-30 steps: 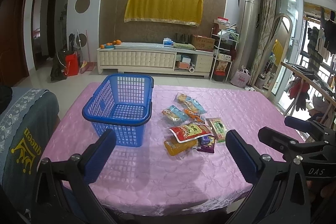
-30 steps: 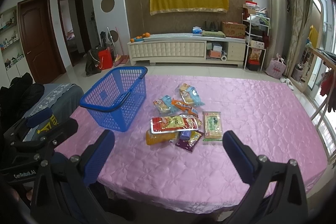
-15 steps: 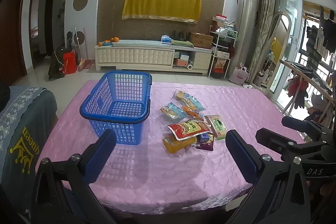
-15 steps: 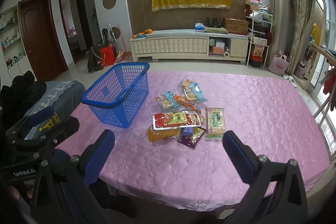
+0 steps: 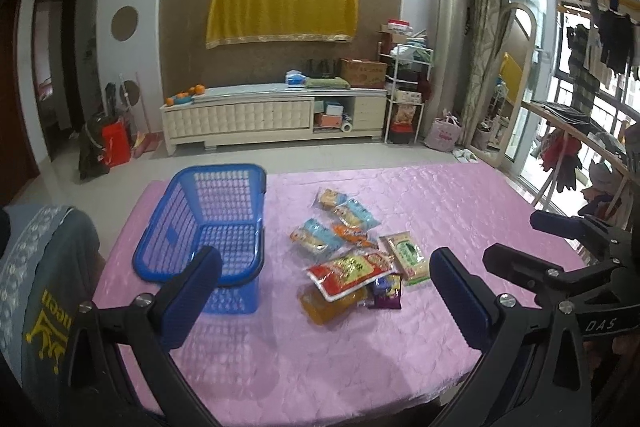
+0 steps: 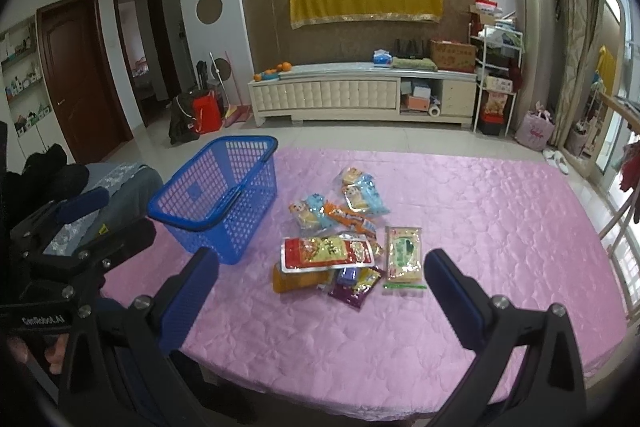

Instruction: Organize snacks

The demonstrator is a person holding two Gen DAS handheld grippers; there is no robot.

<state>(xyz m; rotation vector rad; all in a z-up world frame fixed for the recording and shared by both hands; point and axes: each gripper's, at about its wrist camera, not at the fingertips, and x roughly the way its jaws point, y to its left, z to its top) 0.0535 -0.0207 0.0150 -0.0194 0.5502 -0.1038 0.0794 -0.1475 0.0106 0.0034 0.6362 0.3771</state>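
We held both grippers wide and empty above the near edge of the pink-clothed table (image 5: 460, 195), the left gripper (image 5: 326, 289) low beside the blue basket (image 5: 208, 223) and the right gripper (image 6: 322, 289) aimed at the heap of snacks. The basket stood empty on the left part of the cloth with its dark handle folded down over the near rim. The packets lay just to its right in a loose pile: a red flat pouch (image 6: 326, 250) rested on top of an orange packet (image 6: 296, 281), a purple sachet (image 6: 354, 287) poked out beside them, a pale green-labelled pack (image 6: 404, 253) lay to the right, and two blue-ended packs (image 6: 312, 213) sat farther back.

We judged the step in hand to be the first reach for a packet, nothing being in the basket yet. To do it well we thought the right gripper should take the red pouch first, since it lay uppermost and overlapped the others; pinching it by one free edge with the fingers low to the cloth would spare the packets beneath. The thin film looked slippery and limp, so a firm close and a clear lift over the basket rim seemed wise.

Compared with a second earlier, both views had tilted downward and crept forward, so basket and snacks sat lower and larger, while the finger spread looked unchanged
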